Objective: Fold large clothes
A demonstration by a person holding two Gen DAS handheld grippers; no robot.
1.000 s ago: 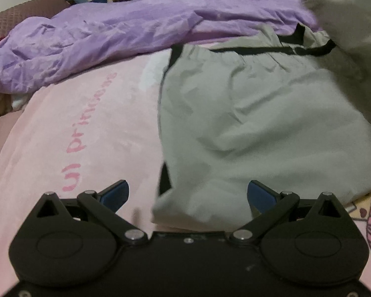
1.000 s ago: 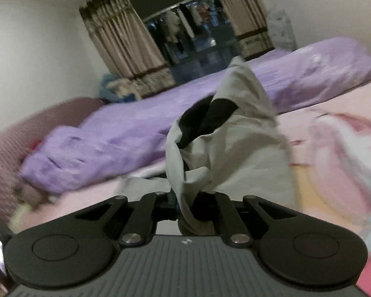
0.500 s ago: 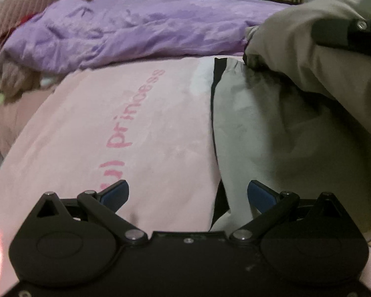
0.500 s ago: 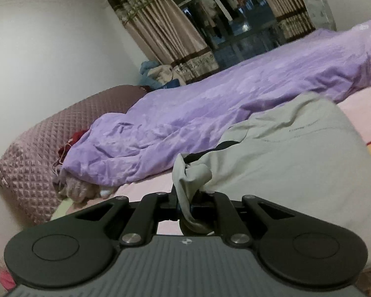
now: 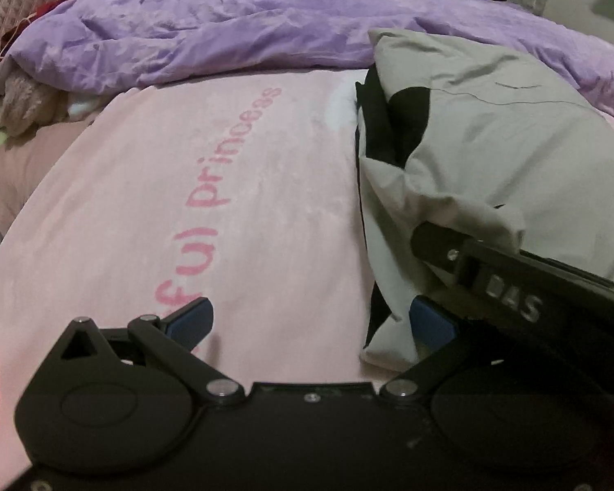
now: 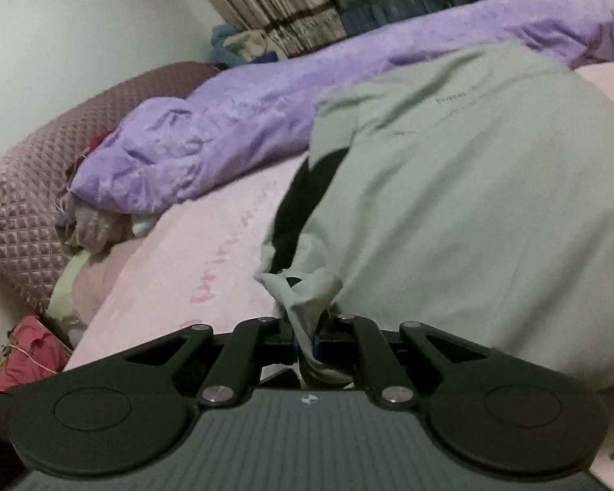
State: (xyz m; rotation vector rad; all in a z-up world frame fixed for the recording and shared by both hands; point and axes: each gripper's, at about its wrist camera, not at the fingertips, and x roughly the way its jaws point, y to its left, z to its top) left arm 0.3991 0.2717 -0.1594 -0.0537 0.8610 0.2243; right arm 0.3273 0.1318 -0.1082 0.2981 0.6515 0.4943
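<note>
Right gripper (image 6: 305, 333) jaws clamp grey garment (image 6: 470, 204) (bunched); left gripper (image 5: 311, 319) jaws wide, empty.

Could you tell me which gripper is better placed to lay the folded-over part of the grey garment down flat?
Right. The right gripper is shut on a bunched corner of the grey garment, so it controls the fold. The left gripper is open over the pink sheet, holding nothing.

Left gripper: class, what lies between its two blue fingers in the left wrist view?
Only bare pink blanket lies between the fingers; the grey garment sits beside the right-hand one.
</note>
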